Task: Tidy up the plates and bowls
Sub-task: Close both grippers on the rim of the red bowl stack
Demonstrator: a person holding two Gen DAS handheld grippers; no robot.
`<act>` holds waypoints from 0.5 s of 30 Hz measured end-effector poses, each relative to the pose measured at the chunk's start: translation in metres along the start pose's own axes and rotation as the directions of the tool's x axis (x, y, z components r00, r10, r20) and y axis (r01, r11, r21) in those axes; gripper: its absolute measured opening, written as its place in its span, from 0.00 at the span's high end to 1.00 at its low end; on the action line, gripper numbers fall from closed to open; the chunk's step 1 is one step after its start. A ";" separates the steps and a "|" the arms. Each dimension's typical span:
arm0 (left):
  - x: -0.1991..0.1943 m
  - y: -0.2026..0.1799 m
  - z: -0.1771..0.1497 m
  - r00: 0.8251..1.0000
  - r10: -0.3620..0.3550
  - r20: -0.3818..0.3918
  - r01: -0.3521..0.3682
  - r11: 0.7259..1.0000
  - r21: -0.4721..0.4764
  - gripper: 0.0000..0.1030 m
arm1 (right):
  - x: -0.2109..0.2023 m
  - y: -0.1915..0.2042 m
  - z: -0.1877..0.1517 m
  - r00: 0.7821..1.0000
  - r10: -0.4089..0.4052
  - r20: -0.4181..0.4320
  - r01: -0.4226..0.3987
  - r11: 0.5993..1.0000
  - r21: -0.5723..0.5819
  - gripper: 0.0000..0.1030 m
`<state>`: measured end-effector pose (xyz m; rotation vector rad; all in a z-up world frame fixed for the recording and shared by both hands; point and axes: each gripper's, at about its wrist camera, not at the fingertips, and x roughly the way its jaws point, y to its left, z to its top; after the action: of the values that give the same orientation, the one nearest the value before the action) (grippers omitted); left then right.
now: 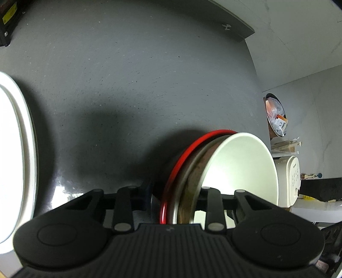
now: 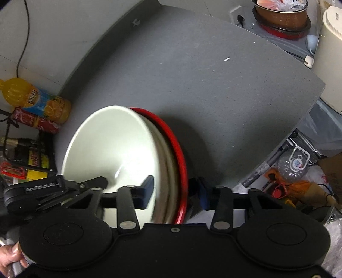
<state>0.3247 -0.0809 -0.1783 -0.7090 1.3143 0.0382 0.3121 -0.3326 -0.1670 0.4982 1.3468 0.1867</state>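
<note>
A stack of nested bowls sits on the grey table [image 1: 128, 74]: a white bowl [image 1: 241, 166] inside a brownish one, inside a red-rimmed one [image 1: 181, 158]. My left gripper [image 1: 176, 192] straddles the stacked rims, one finger inside the white bowl and the other against the dark outside, shut on them. My right gripper [image 2: 175, 190] clamps the opposite side of the same stack [image 2: 111, 145], with one blue pad [image 2: 148, 188] inside the white bowl and the other outside the red rim [image 2: 177, 145]. The left gripper's housing [image 2: 36, 189] shows at the left of the right wrist view.
A large white plate [image 1: 15, 160] lies at the table's left. An orange juice bottle [image 2: 36, 100] and a red can [image 2: 34, 120] lie off the table edge. Beyond the far corner stand a pot holding bags [image 2: 282, 15] and a white appliance [image 1: 287, 179]. A hand [image 2: 8, 256] holds the right grip.
</note>
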 end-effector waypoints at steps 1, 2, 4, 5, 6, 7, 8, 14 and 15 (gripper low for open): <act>0.000 0.000 0.000 1.000 0.001 0.000 -0.001 1.000 -0.002 0.70 | 0.001 -0.002 0.001 1.000 -0.003 -0.002 0.003 1.000 -0.004 0.70; -0.001 0.000 0.001 1.000 0.002 -0.001 -0.002 1.000 -0.002 0.70 | 0.001 -0.003 0.002 1.000 0.000 -0.006 0.000 1.000 -0.010 0.70; 0.000 0.001 0.001 1.000 -0.002 -0.001 0.002 1.000 -0.008 0.70 | -0.001 -0.004 0.002 1.000 0.020 -0.006 -0.020 1.000 -0.023 0.70; -0.001 0.001 0.001 1.000 -0.004 -0.004 0.004 1.000 -0.006 0.70 | -0.001 -0.004 0.002 1.000 0.021 -0.008 -0.021 0.999 -0.027 0.70; -0.001 0.002 0.000 1.000 -0.005 -0.005 0.005 1.000 -0.006 0.70 | -0.002 -0.002 0.001 1.000 0.016 -0.007 -0.016 0.999 -0.031 0.70; -0.001 0.002 -0.001 1.000 -0.006 -0.003 0.006 1.000 -0.009 0.70 | -0.003 -0.001 0.001 1.000 0.015 -0.003 -0.015 0.999 -0.034 0.70; -0.001 0.002 -0.002 1.000 -0.011 0.002 0.011 1.000 -0.012 0.70 | -0.004 0.000 0.000 1.000 0.017 0.000 -0.017 0.999 -0.037 0.70; -0.006 0.006 -0.006 0.999 -0.028 0.035 0.028 1.000 -0.012 0.70 | -0.009 0.011 0.002 1.000 0.023 0.013 -0.023 0.999 -0.047 0.70; -0.007 0.007 -0.008 0.999 -0.030 0.042 0.031 0.999 -0.011 0.70 | -0.009 0.013 0.003 1.000 0.024 0.016 -0.024 0.998 -0.051 0.70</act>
<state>0.3130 -0.0760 -0.1759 -0.7347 1.2642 0.0359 0.3144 -0.3256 -0.1525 0.4722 1.3171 0.2357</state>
